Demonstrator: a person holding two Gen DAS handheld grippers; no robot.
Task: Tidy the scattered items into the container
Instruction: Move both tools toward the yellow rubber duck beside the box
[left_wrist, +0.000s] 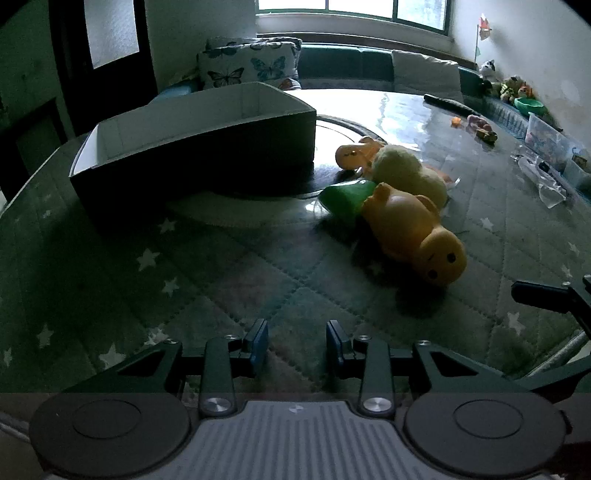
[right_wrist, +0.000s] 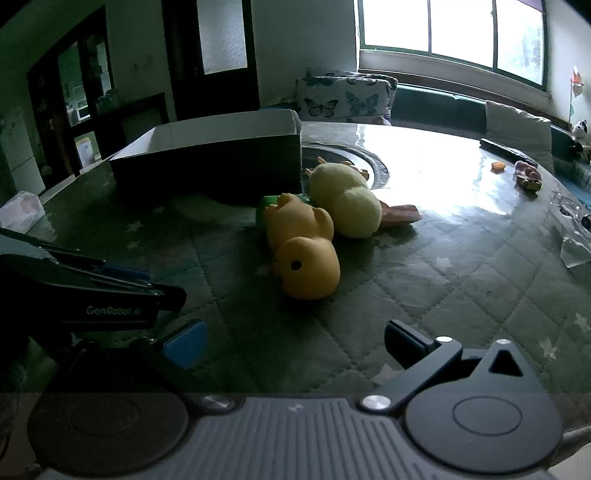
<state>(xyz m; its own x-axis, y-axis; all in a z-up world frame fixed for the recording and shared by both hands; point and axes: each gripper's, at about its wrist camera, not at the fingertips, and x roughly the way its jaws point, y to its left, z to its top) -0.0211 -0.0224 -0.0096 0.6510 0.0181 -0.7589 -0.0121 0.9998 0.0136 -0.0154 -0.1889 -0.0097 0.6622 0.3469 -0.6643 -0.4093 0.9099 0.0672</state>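
Note:
A dark open box with white inside (left_wrist: 207, 162) stands at the back left of the quilted table; it also shows in the right wrist view (right_wrist: 210, 166). Beside it lies a pile of toys: an orange rubber animal (left_wrist: 417, 236) (right_wrist: 303, 251), a pale yellow plush (left_wrist: 406, 173) (right_wrist: 347, 199), a green cup (left_wrist: 343, 199) (right_wrist: 267, 205) and a small orange toy (left_wrist: 354, 153). My left gripper (left_wrist: 297, 343) is open and empty, low over the cloth in front of the pile. My right gripper (right_wrist: 291, 343) is open and empty, just short of the orange animal.
The left gripper's body (right_wrist: 85, 291) sits close at the left of the right wrist view. Small toys (left_wrist: 476, 127), a clear tub (left_wrist: 546, 140) and plastic wrap (left_wrist: 550, 188) lie at the table's far right. A tissue pack (right_wrist: 20, 210) is at the left edge. A sofa with cushions (left_wrist: 251, 66) is behind.

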